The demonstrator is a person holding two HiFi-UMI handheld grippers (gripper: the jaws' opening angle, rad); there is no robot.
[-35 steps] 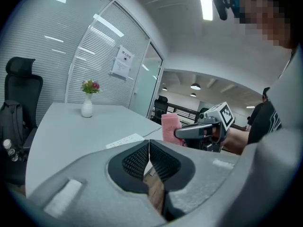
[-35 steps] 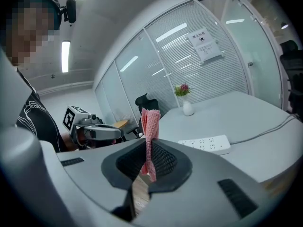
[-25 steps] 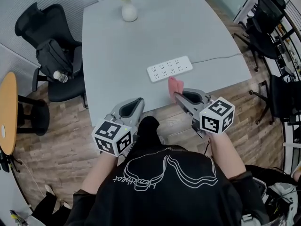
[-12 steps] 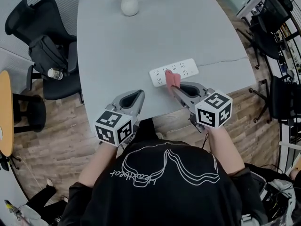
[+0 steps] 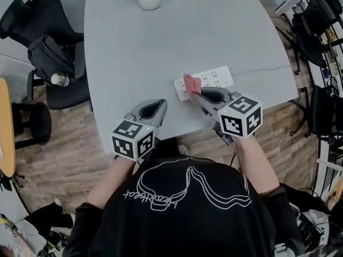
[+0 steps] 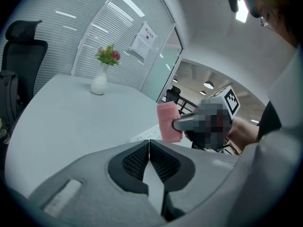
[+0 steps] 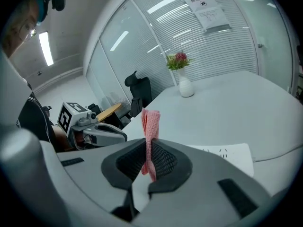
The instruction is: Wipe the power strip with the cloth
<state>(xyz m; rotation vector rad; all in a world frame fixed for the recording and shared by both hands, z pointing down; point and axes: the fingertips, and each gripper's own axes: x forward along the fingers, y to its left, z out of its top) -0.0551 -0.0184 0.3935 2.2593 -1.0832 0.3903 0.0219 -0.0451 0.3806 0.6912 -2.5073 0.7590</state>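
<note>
Right tool (image 7: 147, 160) first: clamps the pink cloth (image 7: 151, 122) between its jaws, with the folded fabric standing upright above the pads. Holds that cloth (image 5: 192, 83) over the left end of the white power strip (image 5: 214, 78); cannot tell whether it touches. Lies across the near right part of the grey desk (image 5: 187, 31), that strip, close to the near edge, with its cord running off to the right. Left tool (image 6: 149, 148): jaws together, nothing between them. Hangs over the desk's near edge, just left of the strip and apart from it. Farther back, at the desk's far end, stands a white vase (image 7: 186, 88) with flowers. Off the desk's left side, a black office chair (image 5: 37, 20) with a dark bag (image 5: 48, 55) on its seat.
</note>
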